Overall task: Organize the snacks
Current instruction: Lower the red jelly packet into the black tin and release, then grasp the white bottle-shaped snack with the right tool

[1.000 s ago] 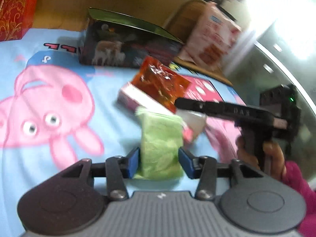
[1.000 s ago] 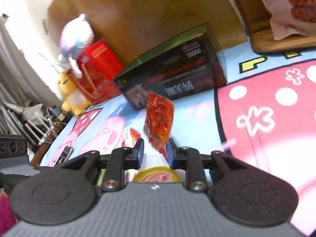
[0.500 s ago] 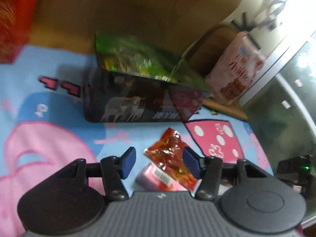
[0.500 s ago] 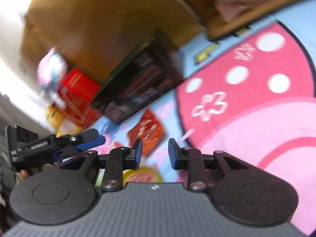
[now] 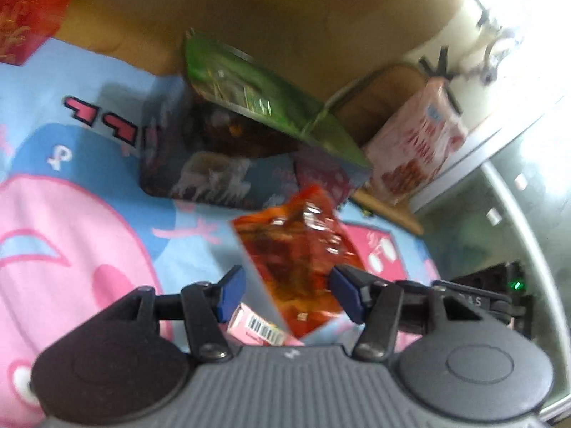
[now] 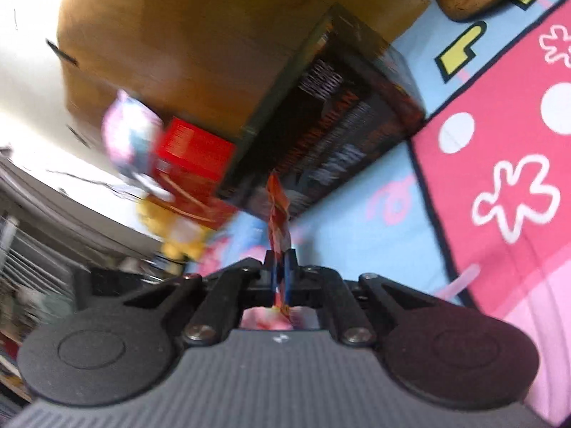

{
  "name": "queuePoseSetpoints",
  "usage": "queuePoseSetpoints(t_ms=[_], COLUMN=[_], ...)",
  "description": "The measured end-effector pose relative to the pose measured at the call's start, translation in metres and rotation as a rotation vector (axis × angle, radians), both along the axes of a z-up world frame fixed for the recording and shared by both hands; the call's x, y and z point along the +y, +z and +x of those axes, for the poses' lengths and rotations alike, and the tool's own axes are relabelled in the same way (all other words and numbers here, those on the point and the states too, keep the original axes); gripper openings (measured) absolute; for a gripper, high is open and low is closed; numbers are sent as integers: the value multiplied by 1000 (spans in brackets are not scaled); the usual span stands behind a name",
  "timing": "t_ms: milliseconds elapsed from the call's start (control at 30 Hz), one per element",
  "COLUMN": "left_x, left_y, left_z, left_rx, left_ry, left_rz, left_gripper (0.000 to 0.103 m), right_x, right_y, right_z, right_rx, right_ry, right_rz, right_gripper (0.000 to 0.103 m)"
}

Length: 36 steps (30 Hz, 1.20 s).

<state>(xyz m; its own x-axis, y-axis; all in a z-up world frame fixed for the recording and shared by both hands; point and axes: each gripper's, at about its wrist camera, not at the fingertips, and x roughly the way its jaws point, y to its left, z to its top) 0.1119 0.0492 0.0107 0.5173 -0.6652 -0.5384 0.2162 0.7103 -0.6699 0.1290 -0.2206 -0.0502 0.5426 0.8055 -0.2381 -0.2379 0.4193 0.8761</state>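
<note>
right hand-held gripper (image 6: 280,271), rolled sideways, pinches the orange snack packet (image 6: 278,210).

The open box (image 5: 228,164) sits on the cartoon mat (image 5: 71,214), backed against the wooden panel (image 5: 285,18). In front of the box the snack packet (image 5: 299,264) stands on edge; a barcoded carton (image 5: 257,328) lies nearer still. Right of the box, a snack bag (image 5: 417,142) leans.

cartoon blanket (image 5: 107,221), dark box (image 5: 221,174), pink packet (image 5: 257,328)
</note>
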Motion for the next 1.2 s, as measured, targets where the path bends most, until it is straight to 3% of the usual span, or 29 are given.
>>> queuePoseSetpoints(t_ms=[133, 200, 267, 400, 467, 533, 600, 833, 933, 967, 1033, 1100, 1200], left_x=[17, 17, 16, 16, 13, 8, 10, 27, 27, 26, 24, 25, 26], left_y=[17, 31, 51, 80, 85, 80, 75, 64, 55, 57, 78, 112, 147], left_z=[-14, -14, -6, 28, 46, 60, 60, -5, -23, -24, -27, -37, -56], left_rx=[-45, -86, -136, -199, -235, -220, -204, -249, -192, -175, -192, -258, -361], left_ry=[11, 15, 39, 163, 264, 314, 306, 262, 173, 138, 107, 122, 166], left_rz=[-102, -116, -86, 86, 242, 363, 378, 299, 295, 314, 351, 367, 381], left_gripper=[67, 62, 41, 40, 49, 53, 53, 54, 54, 54, 54, 54, 54], right_x=[-3, 1, 12, 51, 78, 107, 123, 54, 29, 17, 0, -2, -1], right_y=[25, 43, 66, 98, 99, 90, 87, 93, 107, 125, 185, 273, 377], right_z=[-4, 3, 15, 53, 72, 84, 82, 6, -12, -11, -14, -22, -51], right_rx=[-31, -64, -112, -203, -225, -255, -290, -383, -298, -277, -338, -478, -692], right_ry=[44, 62, 45, -12, -25, -18, -33, -53, -59, -69, -133, -216, -353], right_rz=[97, 95, 23, -166, -308, -468, -573, -438, -465, -453, -482, -599, -708], right_gripper=[6, 7, 7, 7, 8, 16, 28, 34, 33, 33, 33, 33, 33])
